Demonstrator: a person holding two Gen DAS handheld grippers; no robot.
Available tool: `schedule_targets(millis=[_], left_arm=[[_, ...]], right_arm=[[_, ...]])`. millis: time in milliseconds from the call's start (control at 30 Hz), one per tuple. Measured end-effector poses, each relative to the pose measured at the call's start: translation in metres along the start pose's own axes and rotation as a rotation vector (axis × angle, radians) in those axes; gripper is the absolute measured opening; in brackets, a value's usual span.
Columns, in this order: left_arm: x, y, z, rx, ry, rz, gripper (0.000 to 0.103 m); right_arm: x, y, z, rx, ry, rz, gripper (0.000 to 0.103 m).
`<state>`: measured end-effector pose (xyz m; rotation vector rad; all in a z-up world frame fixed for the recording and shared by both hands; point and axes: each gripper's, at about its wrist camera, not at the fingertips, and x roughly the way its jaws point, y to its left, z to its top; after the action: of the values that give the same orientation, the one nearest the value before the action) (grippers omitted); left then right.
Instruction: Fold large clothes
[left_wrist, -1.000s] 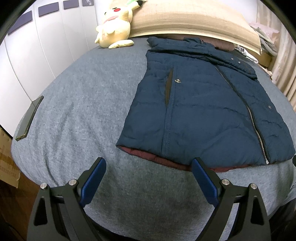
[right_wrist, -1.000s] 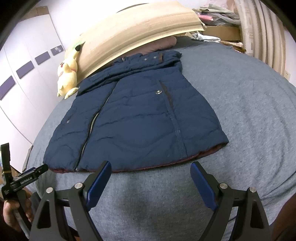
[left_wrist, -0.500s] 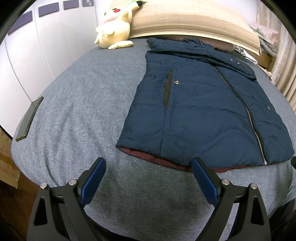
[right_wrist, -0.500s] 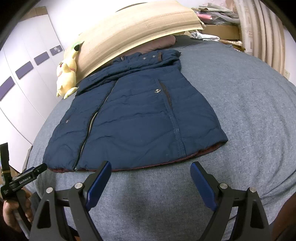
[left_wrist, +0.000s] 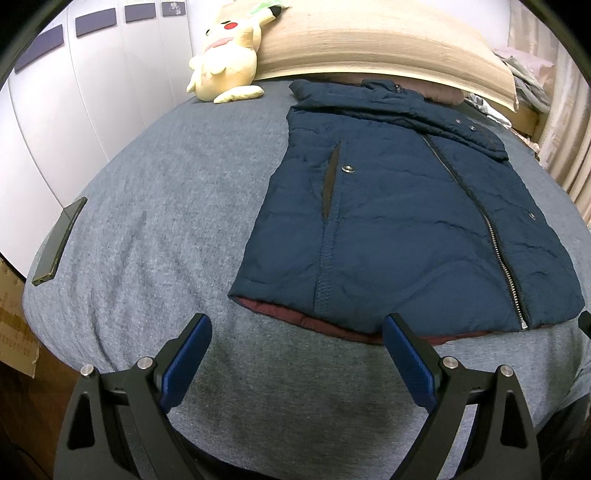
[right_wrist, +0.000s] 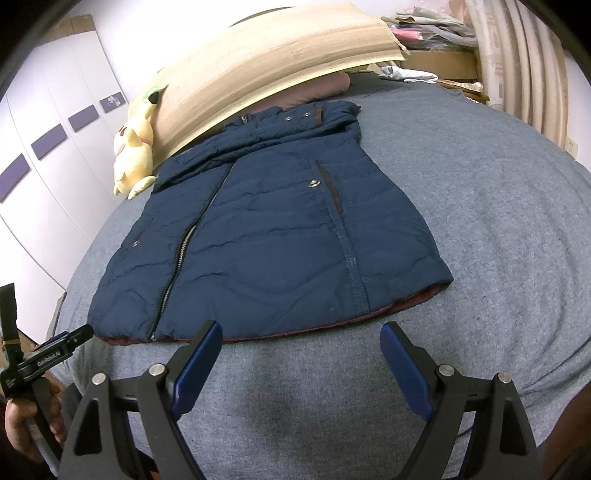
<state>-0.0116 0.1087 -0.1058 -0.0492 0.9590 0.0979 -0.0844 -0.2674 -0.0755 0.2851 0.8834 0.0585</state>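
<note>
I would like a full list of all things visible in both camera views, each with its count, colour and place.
jacket: one, navy blue with dark red lining at the hem, lying flat and zipped on the bed.
bed cover: one, grey, under everything.
plush toy: one, pale yellow, at the head of the bed, left of the jacket collar.
mat: one, beige, curved up behind the jacket.
pillow: one, dusty pink, under the mat's edge.
flat device: one, dark, at the bed's left edge.
wardrobe doors: white with purple panels, left wall.
left gripper: one, black with blue pads, open, near the hem.
right gripper: one, same colours, open, near the hem.
</note>
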Motion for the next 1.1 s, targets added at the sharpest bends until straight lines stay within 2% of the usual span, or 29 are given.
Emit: schedule_targets(millis=[567,667,900,1000,1100], left_arm=[[0.000,0.002,0.001,-0.003,-0.008,-0.010,0.094],[0.003,0.008,0.002,-0.023,0.000,-0.011,0.094],[0.015,0.045,0.009,-0.155,0.020,-0.009,0.094],[0.024,0.047,0.013,-0.159,0.034,-0.014,0.094],[0.032,0.043,0.013,-0.152,0.052,-0.032,0.094]], right_arm=[[-0.003,-0.004,0.006,0.016,-0.011,-0.003,0.089],[-0.007,-0.019,0.011,0.058,-0.020,-0.007,0.089],[-0.006,-0.070,0.035,0.176,-0.041,-0.040,0.089],[0.009,-0.086,0.043,0.214,-0.005,-0.051,0.089],[0.027,-0.093,0.044,0.253,0.047,-0.009,0.089]])
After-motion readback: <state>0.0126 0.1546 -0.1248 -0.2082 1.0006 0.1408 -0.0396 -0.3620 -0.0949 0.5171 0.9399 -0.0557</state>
